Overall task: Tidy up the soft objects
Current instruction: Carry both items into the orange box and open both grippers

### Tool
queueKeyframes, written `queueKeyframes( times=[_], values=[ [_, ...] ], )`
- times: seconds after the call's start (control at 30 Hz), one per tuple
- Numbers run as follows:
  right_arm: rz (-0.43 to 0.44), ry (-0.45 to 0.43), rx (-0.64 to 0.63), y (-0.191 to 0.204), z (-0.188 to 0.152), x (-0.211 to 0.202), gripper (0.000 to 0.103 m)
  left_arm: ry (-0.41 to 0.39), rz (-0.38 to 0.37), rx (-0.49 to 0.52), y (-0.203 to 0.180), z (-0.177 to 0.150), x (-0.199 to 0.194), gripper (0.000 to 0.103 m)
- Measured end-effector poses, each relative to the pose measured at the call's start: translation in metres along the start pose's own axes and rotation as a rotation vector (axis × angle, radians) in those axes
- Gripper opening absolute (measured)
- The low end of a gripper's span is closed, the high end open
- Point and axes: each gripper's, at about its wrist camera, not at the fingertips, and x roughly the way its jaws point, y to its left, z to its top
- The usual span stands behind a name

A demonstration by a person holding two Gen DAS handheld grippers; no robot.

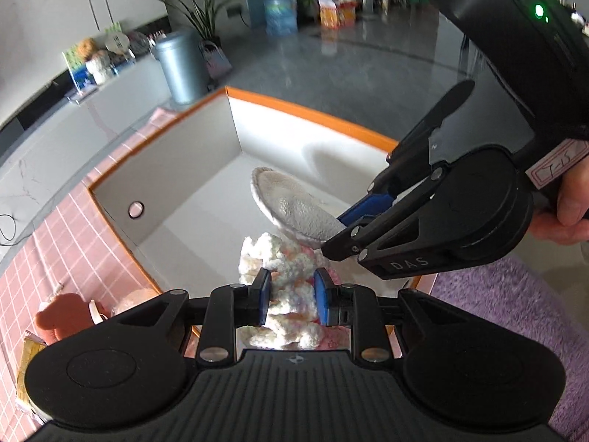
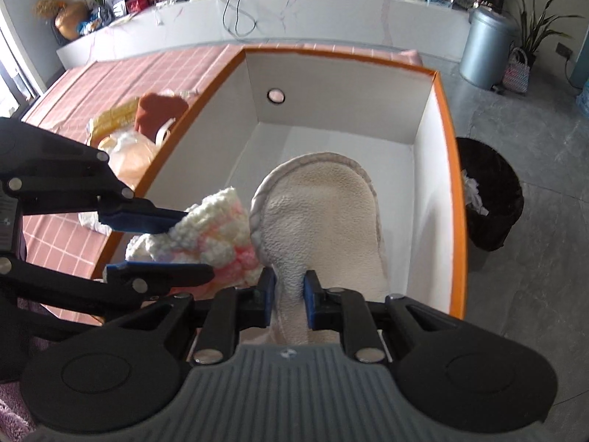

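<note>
Left wrist view: the left gripper (image 1: 291, 300) pinches a fluffy knitted piece (image 1: 283, 283), cream with pink patches, its blue pads pressed into the yarn on both sides.
Held piece, place: it hangs over the near edge of the open box (image 1: 176, 169), above the white floor inside.
Right gripper, same view: the right gripper (image 1: 340, 230) comes in from the right, jaws nearly together on the edge of a pale slipper (image 1: 291, 206), whose oval sole faces up over the box.
Only here: a hand (image 1: 572, 202) on the right gripper's handle, a green light on its body, a purple fuzzy towel (image 1: 515, 302) at the right, a water bottle (image 1: 279, 7) far back.
Right wrist view: the right gripper (image 2: 289, 300) clamps the slipper (image 2: 324, 221) by its heel end; the toe points toward the box's far wall.
Slipper look: soft, pebbled cream fabric with a stitched, ridged rim, long and rounded.
Left gripper, same view: the left gripper (image 2: 200, 245) reaches from the left, the knitted piece (image 2: 206, 232) squeezed between its blue fingers, touching the slipper's left side.
Box: white card walls, orange rim (image 2: 454, 191), a round hole in one wall.
Only here: a black bin (image 2: 497, 199) on the floor right of the box, and other soft things (image 2: 140, 125) on the pink checked cloth (image 2: 95, 84) beside the box's left wall.
</note>
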Motion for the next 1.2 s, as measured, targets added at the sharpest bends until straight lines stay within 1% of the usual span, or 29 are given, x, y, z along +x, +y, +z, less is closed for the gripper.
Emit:
queueKeyframes(
  times=[0.13, 0.27, 0.3, 0.4, 0.43, 0.47, 0.5, 0.53, 0.6, 0.7, 0.77, 0.9, 0.97, 1.03, 1.07, 1.17, 1.2],
  values=[
    [0.019, 0.039, 0.017, -0.001, 0.002, 0.012, 0.017, 0.048, 0.003, 0.021, 0.001, 0.000, 0.014, 0.030],
    [0.039, 0.069, 0.037, -0.001, 0.000, 0.023, 0.021, 0.063, 0.024, 0.028, 0.000, -0.003, 0.020, 0.030],
    [0.042, 0.074, 0.039, -0.001, 0.000, 0.025, 0.023, 0.067, 0.030, 0.035, -0.001, -0.003, 0.021, 0.032],
    [0.050, 0.085, 0.042, 0.000, 0.000, 0.028, 0.027, 0.079, 0.050, 0.053, -0.002, -0.006, 0.023, 0.040],
    [0.046, 0.082, 0.043, 0.001, 0.001, 0.027, 0.027, 0.076, 0.056, 0.056, -0.002, -0.006, 0.022, 0.046],
    [0.043, 0.078, 0.043, 0.002, 0.001, 0.026, 0.031, 0.076, 0.063, 0.058, -0.002, -0.007, 0.021, 0.051],
    [0.042, 0.073, 0.044, 0.002, 0.001, 0.024, 0.035, 0.072, 0.070, 0.058, -0.002, -0.007, 0.019, 0.060],
    [0.034, 0.070, 0.043, 0.003, 0.001, 0.023, 0.036, 0.066, 0.080, 0.057, -0.001, -0.007, 0.018, 0.065],
    [0.024, 0.054, 0.039, 0.003, 0.002, 0.018, 0.040, 0.051, 0.091, 0.054, -0.001, -0.008, 0.013, 0.068],
    [0.012, 0.033, 0.030, 0.005, 0.002, 0.009, 0.044, 0.032, 0.089, 0.050, -0.001, -0.008, 0.004, 0.072],
    [-0.002, 0.010, 0.018, 0.005, 0.001, 0.000, 0.047, 0.017, 0.097, 0.049, -0.001, -0.009, -0.002, 0.072],
    [-0.024, -0.054, 0.019, 0.008, 0.000, -0.019, 0.059, -0.037, 0.118, 0.034, 0.001, -0.009, -0.020, 0.072],
    [-0.039, -0.092, 0.024, 0.010, -0.002, -0.028, 0.061, -0.074, 0.120, 0.028, 0.002, -0.011, -0.030, 0.072],
    [-0.056, -0.143, 0.032, 0.012, -0.003, -0.039, 0.066, -0.111, 0.120, 0.028, 0.002, -0.013, -0.040, 0.072],
    [-0.066, -0.167, 0.034, 0.014, -0.003, -0.044, 0.071, -0.128, 0.123, 0.027, 0.003, -0.014, -0.045, 0.072],
    [-0.097, -0.256, 0.028, 0.023, -0.007, -0.062, 0.073, -0.188, 0.137, 0.021, 0.005, -0.020, -0.059, 0.072],
    [-0.108, -0.287, 0.020, 0.027, -0.008, -0.067, 0.076, -0.203, 0.141, 0.019, 0.007, -0.023, -0.064, 0.072]
  ],
)
